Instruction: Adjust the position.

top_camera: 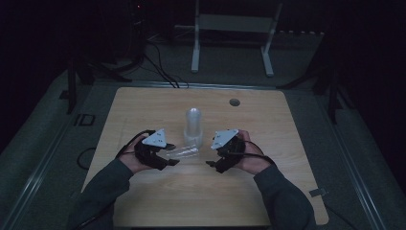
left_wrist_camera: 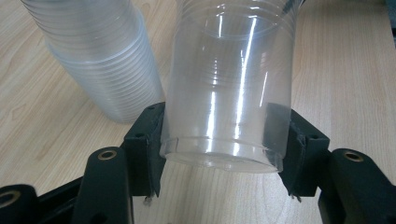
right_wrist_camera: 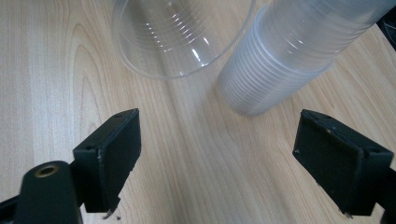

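My left gripper (top_camera: 173, 161) (left_wrist_camera: 219, 154) is shut on the base end of a single clear plastic cup (top_camera: 184, 152) (left_wrist_camera: 229, 88), which lies level above the wooden table (top_camera: 143, 110) with its mouth turned toward my right gripper. A stack of clear cups (top_camera: 193, 125) (left_wrist_camera: 100, 56) (right_wrist_camera: 289, 51) stands mouth down just behind it. My right gripper (top_camera: 211, 164) (right_wrist_camera: 217, 154) is open, a short way from the cup's open rim (right_wrist_camera: 180, 37), with nothing between its pads.
A round cable hole (top_camera: 234, 102) sits near the table's far edge. Behind the table stands a white frame (top_camera: 232, 38), with black cables on the dark floor. The person's sleeves enter from the bottom.
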The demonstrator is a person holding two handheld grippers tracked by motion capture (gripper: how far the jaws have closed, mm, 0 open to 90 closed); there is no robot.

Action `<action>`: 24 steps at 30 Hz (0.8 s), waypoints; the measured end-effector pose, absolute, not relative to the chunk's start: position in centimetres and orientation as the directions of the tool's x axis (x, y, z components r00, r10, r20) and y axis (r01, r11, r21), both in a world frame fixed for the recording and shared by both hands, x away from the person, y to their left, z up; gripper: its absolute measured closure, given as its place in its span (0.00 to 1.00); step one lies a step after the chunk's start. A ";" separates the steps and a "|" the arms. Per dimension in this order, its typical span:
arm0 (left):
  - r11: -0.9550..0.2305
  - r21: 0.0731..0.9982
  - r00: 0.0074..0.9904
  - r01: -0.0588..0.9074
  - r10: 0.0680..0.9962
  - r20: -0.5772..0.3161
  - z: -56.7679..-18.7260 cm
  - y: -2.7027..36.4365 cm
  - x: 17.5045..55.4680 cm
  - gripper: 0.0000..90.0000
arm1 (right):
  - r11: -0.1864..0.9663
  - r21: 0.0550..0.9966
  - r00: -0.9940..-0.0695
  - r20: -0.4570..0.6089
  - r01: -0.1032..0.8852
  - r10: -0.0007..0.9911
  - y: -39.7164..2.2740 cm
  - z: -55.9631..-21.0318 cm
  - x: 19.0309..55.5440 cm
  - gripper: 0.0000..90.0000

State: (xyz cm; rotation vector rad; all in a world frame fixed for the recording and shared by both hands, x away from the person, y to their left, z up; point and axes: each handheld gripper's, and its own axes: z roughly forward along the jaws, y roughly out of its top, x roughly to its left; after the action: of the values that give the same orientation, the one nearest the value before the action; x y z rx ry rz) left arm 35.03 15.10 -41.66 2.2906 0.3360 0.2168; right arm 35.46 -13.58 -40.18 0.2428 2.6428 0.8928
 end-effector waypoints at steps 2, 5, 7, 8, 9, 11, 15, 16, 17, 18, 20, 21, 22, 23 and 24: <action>-0.643 0.746 0.950 0.174 0.310 0.046 -41.6 15.1 35.0 0.46 | 0.787 0.615 -0.928 -0.259 0.055 0.267 -13.6 -40.3 35.4 0.16; -0.637 0.751 0.949 0.174 0.311 0.044 -41.6 15.2 35.0 0.46 | 0.783 0.619 -0.928 -0.257 0.056 0.269 -13.6 -40.3 35.4 0.16; -0.636 0.752 0.949 0.174 0.312 0.045 -41.6 15.2 35.1 0.46 | 0.781 0.622 -0.928 -0.256 0.057 0.271 -13.6 -40.3 35.4 0.16; -0.634 0.753 0.949 0.175 0.313 0.043 -41.6 15.2 35.1 0.46 | 0.781 0.622 -0.928 -0.256 0.055 0.270 -13.6 -40.3 35.4 0.16; -0.631 0.756 0.949 0.175 0.314 0.042 -41.6 15.2 35.1 0.46 | 0.781 0.622 -0.928 -0.255 0.057 0.270 -13.6 -40.4 35.4 0.16; -0.627 0.759 0.949 0.173 0.313 0.042 -41.5 15.2 35.1 0.46 | 0.781 0.622 -0.929 -0.254 0.057 0.270 -13.6 -40.4 35.4 0.16; -0.618 0.767 0.948 0.173 0.315 0.040 -41.5 15.2 35.0 0.46 | 0.779 0.625 -0.930 -0.249 0.059 0.271 -13.5 -40.5 35.4 0.16; -0.616 0.769 0.948 0.172 0.315 0.040 -41.5 15.2 35.0 0.46 | 0.779 0.625 -0.930 -0.250 0.057 0.269 -13.5 -40.5 35.4 0.16; -0.612 0.772 0.949 0.173 0.315 0.037 -41.5 15.2 35.0 0.46 | 0.778 0.626 -0.930 -0.248 0.060 0.272 -13.5 -40.5 35.4 0.16; -0.611 0.773 0.949 0.173 0.314 0.036 -41.4 15.2 35.0 0.46 | 0.776 0.627 -0.930 -0.246 0.061 0.272 -13.5 -40.5 35.4 0.16; -0.604 0.777 0.948 0.176 0.317 0.032 -41.5 15.3 35.1 0.46 | 0.773 0.631 -0.931 -0.243 0.063 0.274 -13.6 -40.5 35.4 0.16; -0.601 0.779 0.947 0.177 0.319 0.031 -41.5 15.3 35.1 0.46 | 0.770 0.635 -0.931 -0.242 0.060 0.273 -13.6 -40.5 35.4 0.16; -0.599 0.781 0.947 0.177 0.319 0.029 -41.5 15.3 35.1 0.46 | 0.765 0.641 -0.932 -0.236 0.065 0.276 -13.7 -40.5 35.4 0.16; -0.596 0.783 0.948 0.177 0.318 0.028 -41.4 15.3 35.1 0.46 | 0.762 0.645 -0.932 -0.233 0.064 0.276 -13.7 -40.5 35.4 0.16; -0.595 0.784 0.947 0.178 0.319 0.027 -41.4 15.3 35.1 0.46 | 0.757 0.650 -0.933 -0.229 0.066 0.278 -13.8 -40.5 35.4 0.16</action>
State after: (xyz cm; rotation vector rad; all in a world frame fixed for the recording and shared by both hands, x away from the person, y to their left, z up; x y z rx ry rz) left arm 35.09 15.32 -41.44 2.2206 0.3485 0.2061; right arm 35.41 -13.79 -40.52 0.2658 2.6425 0.9609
